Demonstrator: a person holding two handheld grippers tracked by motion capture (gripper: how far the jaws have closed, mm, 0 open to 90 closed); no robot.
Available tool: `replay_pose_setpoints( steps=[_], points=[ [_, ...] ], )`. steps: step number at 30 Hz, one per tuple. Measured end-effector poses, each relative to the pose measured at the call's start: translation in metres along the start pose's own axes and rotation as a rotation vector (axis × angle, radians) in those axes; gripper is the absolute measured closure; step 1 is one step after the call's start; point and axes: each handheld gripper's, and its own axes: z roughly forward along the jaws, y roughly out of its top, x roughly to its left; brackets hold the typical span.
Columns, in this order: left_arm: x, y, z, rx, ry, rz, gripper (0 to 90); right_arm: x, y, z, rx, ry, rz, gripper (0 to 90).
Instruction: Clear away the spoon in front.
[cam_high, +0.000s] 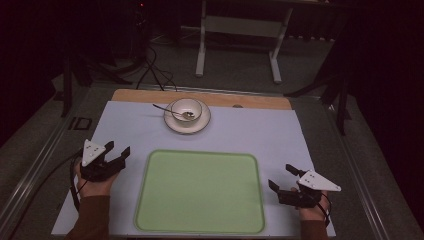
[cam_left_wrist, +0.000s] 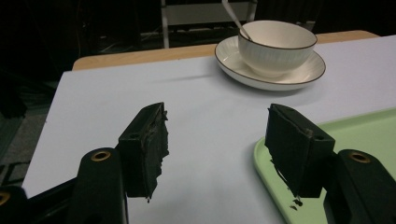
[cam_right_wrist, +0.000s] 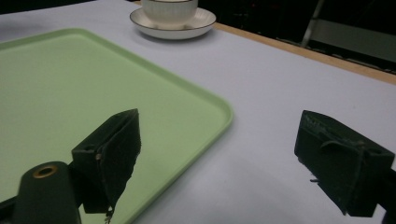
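A white bowl (cam_high: 186, 110) stands on a white saucer (cam_high: 200, 125) at the far middle of the pale mat, with a spoon (cam_high: 167, 111) resting in it. A light green tray (cam_high: 200, 192) lies bare near the front. My left gripper (cam_high: 117, 149) hovers open left of the tray, held by a hand. My right gripper (cam_high: 282, 176) is open at the tray's right edge. In the left gripper view the bowl (cam_left_wrist: 276, 45) and saucer (cam_left_wrist: 303, 77) sit ahead between the jaws of that gripper (cam_left_wrist: 217, 140). In the right gripper view the open gripper (cam_right_wrist: 219, 154) straddles the tray's corner (cam_right_wrist: 205, 105).
A pale mat (cam_high: 250, 132) covers the wooden table (cam_high: 250, 101). Behind the table stand a white frame's legs (cam_high: 201, 50) and cables (cam_high: 155, 70) on the grey floor. A cable trails from the left gripper along the table's left side.
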Motion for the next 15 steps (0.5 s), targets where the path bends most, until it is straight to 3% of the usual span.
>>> replay_pose_setpoints(
  steps=[10,15],
  points=[
    [0.003,0.015,0.009,-0.005,-0.002,-0.008,38.6,-0.002,0.000,-0.001,0.000,-0.014,0.003,14.2],
    [-0.002,0.025,0.016,0.002,-0.008,0.013,38.6,-0.002,0.000,-0.002,-0.008,-0.016,0.008,14.2]
  ],
)
